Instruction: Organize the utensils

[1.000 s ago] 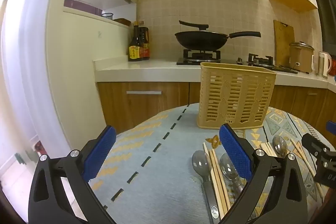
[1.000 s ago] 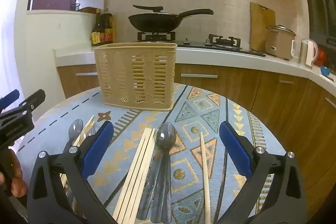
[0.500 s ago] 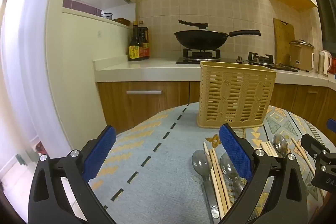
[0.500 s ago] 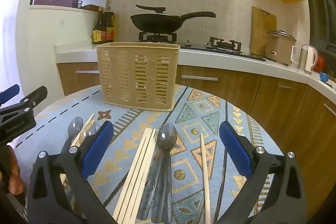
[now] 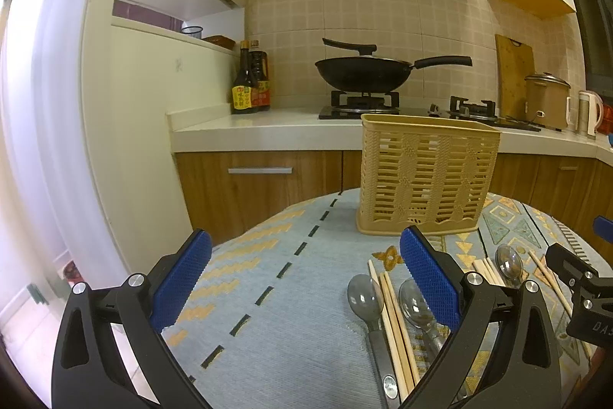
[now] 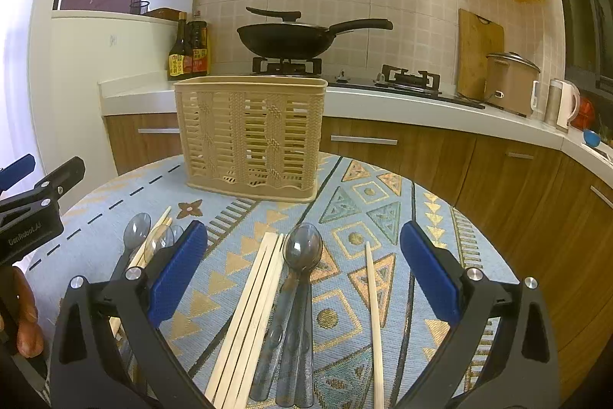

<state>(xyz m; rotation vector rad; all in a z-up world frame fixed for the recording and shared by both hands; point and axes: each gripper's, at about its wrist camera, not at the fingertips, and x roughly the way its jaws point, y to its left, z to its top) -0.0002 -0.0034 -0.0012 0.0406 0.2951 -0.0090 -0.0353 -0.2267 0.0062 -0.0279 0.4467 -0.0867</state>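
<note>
I hold both the left gripper (image 5: pixel 305 280) and right gripper (image 6: pixel 304 271) above the table (image 6: pixel 387 213), jaws spread wide, grasping nothing. Chopsticks (image 6: pixel 253 309) and spoons (image 6: pixel 300 255) lie flat before the upright basket (image 6: pixel 251 137).

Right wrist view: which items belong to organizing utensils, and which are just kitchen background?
Job:
beige slotted plastic basket
bundle of pale wooden chopsticks
single wooden chopstick
stacked clear grey plastic spoons
clear spoons at left

Background:
black wok
dark sauce bottles
brown rice cooker
wooden cutting board
</note>
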